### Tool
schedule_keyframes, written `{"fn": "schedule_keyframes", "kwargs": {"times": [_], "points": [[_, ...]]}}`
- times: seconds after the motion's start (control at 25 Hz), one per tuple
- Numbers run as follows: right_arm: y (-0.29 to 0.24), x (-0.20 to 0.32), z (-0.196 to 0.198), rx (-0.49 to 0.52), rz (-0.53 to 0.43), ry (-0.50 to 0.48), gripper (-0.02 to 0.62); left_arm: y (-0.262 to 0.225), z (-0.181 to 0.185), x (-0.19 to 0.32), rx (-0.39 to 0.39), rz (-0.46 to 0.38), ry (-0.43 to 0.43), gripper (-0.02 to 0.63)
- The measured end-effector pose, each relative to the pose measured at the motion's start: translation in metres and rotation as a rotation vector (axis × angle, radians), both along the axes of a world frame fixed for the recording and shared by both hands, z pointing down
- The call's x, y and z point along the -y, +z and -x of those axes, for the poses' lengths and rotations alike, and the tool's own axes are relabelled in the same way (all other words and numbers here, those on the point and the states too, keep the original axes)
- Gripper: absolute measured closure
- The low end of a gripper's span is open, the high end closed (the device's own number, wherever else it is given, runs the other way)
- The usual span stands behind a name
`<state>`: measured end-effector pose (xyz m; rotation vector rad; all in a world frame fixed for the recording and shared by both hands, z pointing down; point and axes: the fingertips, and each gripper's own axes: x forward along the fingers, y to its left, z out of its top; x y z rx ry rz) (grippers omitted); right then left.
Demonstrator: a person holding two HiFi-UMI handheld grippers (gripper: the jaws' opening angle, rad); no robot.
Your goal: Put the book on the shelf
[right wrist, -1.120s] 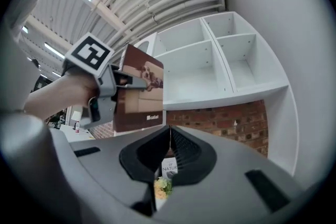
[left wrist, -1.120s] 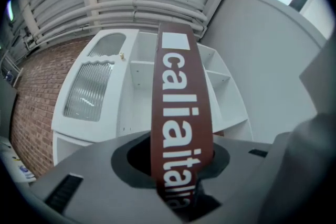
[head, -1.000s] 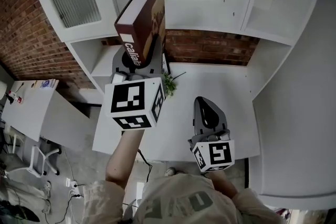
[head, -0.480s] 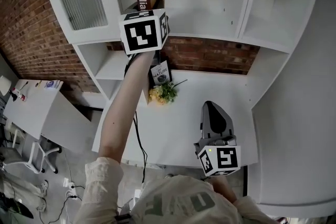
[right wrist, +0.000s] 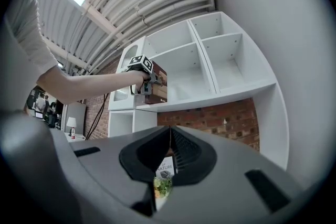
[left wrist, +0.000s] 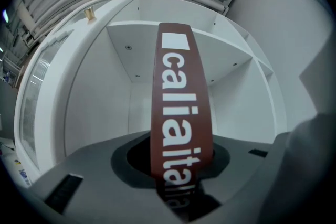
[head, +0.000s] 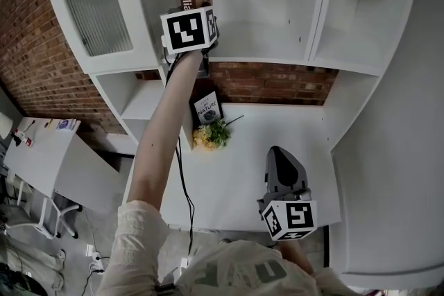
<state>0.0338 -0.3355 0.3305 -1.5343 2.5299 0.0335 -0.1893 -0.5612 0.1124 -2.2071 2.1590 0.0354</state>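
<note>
- Nearest and low: right gripper (right wrist: 169,139), jaws pressed together on nothing, well apart from the shelf (head: 263,57).
- Higher: left gripper (left wrist: 181,165) clamped on the book (left wrist: 181,102) at its lower spine, long axis upright.
- Beyond: open bay straight ahead of the book; likely needs a forward push.

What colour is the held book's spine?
The spine is dark reddish-brown with white lettering; the left gripper view shows it best.
</note>
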Motion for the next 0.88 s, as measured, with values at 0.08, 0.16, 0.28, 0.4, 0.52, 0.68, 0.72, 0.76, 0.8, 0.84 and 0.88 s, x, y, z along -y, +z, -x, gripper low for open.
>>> {"fn": "schedule_keyframes", "kwargs": {"times": [0.08, 0.16, 0.28, 0.4, 0.52, 0.68, 0.72, 0.76, 0.8, 0.84, 0.88], "points": [[0.004, 0.005, -0.001, 0.004, 0.009, 0.005, 0.578, 0.0, 0.001, 0.012, -0.005, 0.0, -0.002, 0.451], [0.007, 0.011, -0.003, 0.0, 0.018, 0.012, 0.578, 0.001, 0.003, 0.025, -0.012, 0.003, -0.003, 0.451], [0.017, 0.019, -0.006, 0.006, 0.051, 0.02, 0.578, 0.001, 0.007, 0.047, -0.019, 0.006, -0.01, 0.451], [0.028, 0.024, -0.012, 0.02, 0.093, 0.038, 0.578, 0.001, 0.011, 0.068, -0.028, 0.009, -0.017, 0.451], [0.033, 0.027, -0.015, 0.009, 0.107, 0.058, 0.578, 0.002, 0.017, 0.085, -0.042, 0.015, -0.027, 0.451], [0.038, 0.033, -0.014, -0.02, 0.111, 0.074, 0.578, 0.001, 0.023, 0.104, -0.051, 0.018, -0.035, 0.45], [0.04, 0.035, -0.014, -0.012, 0.121, 0.069, 0.578, 0.001, 0.023, 0.108, -0.048, 0.016, -0.035, 0.451], [0.041, 0.036, -0.014, -0.006, 0.129, 0.065, 0.578, 0.002, 0.023, 0.11, -0.043, 0.016, -0.036, 0.451], [0.042, 0.037, -0.015, -0.005, 0.133, 0.067, 0.578, 0.002, 0.023, 0.111, -0.039, 0.016, -0.038, 0.451], [0.043, 0.038, -0.016, -0.009, 0.135, 0.071, 0.578, 0.003, 0.023, 0.112, -0.037, 0.016, -0.04, 0.451], [0.044, 0.039, -0.018, -0.011, 0.136, 0.076, 0.578, 0.003, 0.023, 0.113, -0.036, 0.015, -0.042, 0.451]]}}
